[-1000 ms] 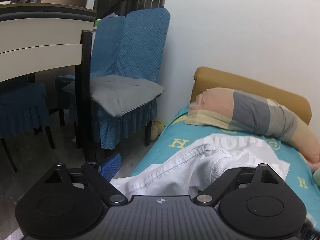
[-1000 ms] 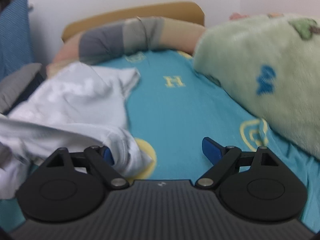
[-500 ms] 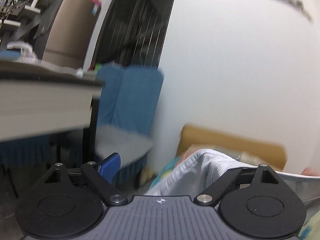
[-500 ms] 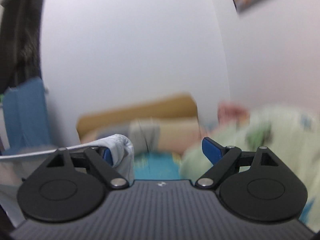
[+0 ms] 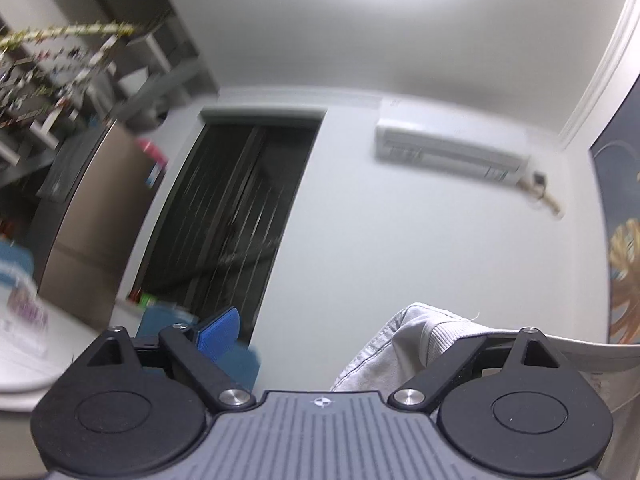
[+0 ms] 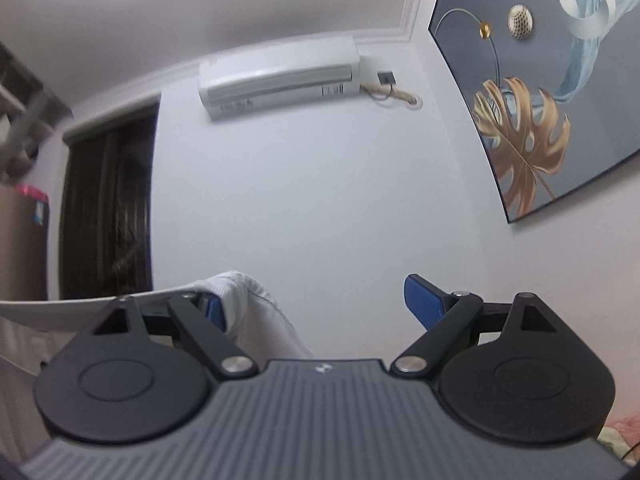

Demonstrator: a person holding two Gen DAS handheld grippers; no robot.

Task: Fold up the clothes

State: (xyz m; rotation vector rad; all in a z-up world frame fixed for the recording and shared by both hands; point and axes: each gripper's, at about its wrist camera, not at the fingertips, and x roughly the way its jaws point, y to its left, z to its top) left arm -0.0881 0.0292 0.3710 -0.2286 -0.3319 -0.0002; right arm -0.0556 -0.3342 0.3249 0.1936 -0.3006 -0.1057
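Note:
A pale grey-white garment [image 5: 404,344] hangs over the right finger of my left gripper [image 5: 328,332]. That gripper's jaws stand wide apart, and its blue left pad [image 5: 218,332] is bare. In the right wrist view the same garment [image 6: 256,304] is draped over the left finger of my right gripper [image 6: 318,304]. Those jaws are wide apart too, with the right pad [image 6: 424,300] bare. A taut edge of the cloth runs out sideways between the two grippers. Both cameras point up at the wall, so the bed is hidden.
A white air conditioner [image 6: 276,76] sits high on the wall. Left of it is a dark doorway [image 6: 108,208]. A framed leaf picture [image 6: 540,92] hangs on the right wall. Blurred shelves [image 5: 60,60] and a white table edge [image 5: 24,380] lie far left.
Both grippers have swung upward from the bed, carrying the garment with them. The views went from the bedsheet and pillows to the upper wall and ceiling.

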